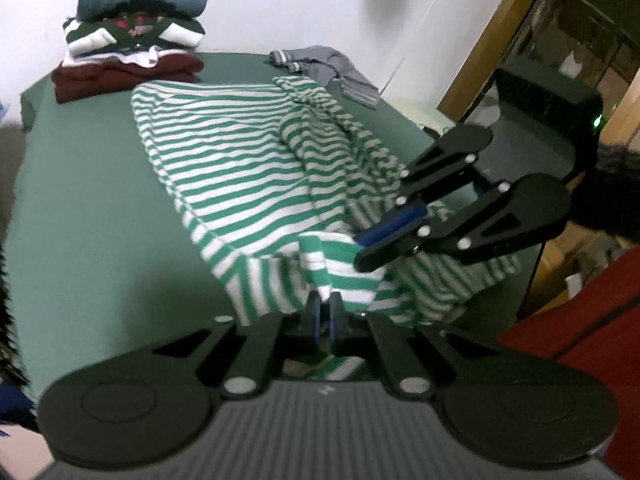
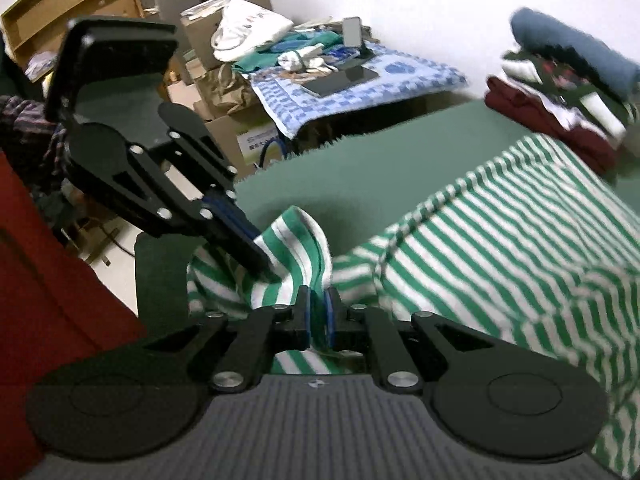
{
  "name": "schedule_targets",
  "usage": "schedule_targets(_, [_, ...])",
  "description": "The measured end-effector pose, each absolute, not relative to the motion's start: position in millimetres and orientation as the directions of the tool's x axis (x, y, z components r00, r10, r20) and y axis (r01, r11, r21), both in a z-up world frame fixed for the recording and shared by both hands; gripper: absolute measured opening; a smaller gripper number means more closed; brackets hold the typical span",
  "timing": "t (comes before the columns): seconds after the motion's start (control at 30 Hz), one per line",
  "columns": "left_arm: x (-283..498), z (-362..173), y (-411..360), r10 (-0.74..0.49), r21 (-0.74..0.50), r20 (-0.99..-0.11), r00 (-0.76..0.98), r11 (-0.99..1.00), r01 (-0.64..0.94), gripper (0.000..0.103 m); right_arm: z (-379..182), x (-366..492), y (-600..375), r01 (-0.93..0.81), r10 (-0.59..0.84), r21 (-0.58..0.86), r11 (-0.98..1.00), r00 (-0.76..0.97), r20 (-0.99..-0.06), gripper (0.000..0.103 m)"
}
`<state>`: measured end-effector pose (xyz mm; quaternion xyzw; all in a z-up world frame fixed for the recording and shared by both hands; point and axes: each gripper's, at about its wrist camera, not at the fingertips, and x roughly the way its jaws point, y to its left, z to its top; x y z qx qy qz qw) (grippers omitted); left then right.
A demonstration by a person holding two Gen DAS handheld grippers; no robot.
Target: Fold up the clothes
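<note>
While the striped shirt (image 1: 240,168) stretches lengthwise away across the green table (image 1: 88,200) toward the folded pile (image 1: 132,40), both the left gripper (image 1: 325,312) and right gripper (image 2: 318,312) have their jaws closed on its near edge, side by side.

The green worktop (image 1: 80,200) lies bare along its left side and near-left corner, giving open passage there beside the striped shirt (image 1: 224,160), which covers the middle and drapes over the near edge. At the far left corner a stack of folded clothes (image 1: 132,48) blocks the way, and a crumpled grey garment (image 1: 332,70) lies at the far edge, with a bare strip of worktop between them. Both tongs, the left tongs (image 1: 325,304) and the right tongs (image 2: 318,312), crowd close together at the shirt's near hem, leaving little room between them.
</note>
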<state>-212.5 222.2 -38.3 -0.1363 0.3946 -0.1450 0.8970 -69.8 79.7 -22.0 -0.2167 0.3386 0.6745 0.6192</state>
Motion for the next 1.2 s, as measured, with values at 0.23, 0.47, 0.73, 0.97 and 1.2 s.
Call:
schedule_targets(0.23, [-218, -38, 201, -0.284, -0.355, -0.684, 0.672, 0.934, 0.034, 0.001, -38, -25, 54, -0.878, 0.709, 0.393, 0.273, -0.092, -0.699, 0.042])
schedule_targets(0.47, [-222, -45, 174, -0.161, -0.332, -0.719, 0.676, 0.934, -0.131, 0.002, -71, -1, 49, -0.764, 0.707, 0.543, 0.349, -0.166, -0.688, 0.038])
schedule_targets(0.73, [-223, -56, 141, -0.072, -0.328, -0.753, 0.654, 0.903, -0.278, 0.006, -79, -14, 56, -0.852, 0.691, 0.461, 0.249, -0.177, -0.701, 0.008])
schedule_targets(0.97, [-213, -49, 102, -0.074, -0.374, -0.727, 0.682, 0.876, -0.304, 0.003, -45, 15, 20, -0.764, 0.830, 0.632, 0.133, -0.263, -0.492, 0.008])
schedule_targets(1.2, [-184, -37, 52, -0.151, -0.440, -0.668, 0.729, 0.870, -0.222, 0.004, -42, 59, -19, -0.679, 0.872, 0.716, 0.165, -0.239, -0.428, 0.008])
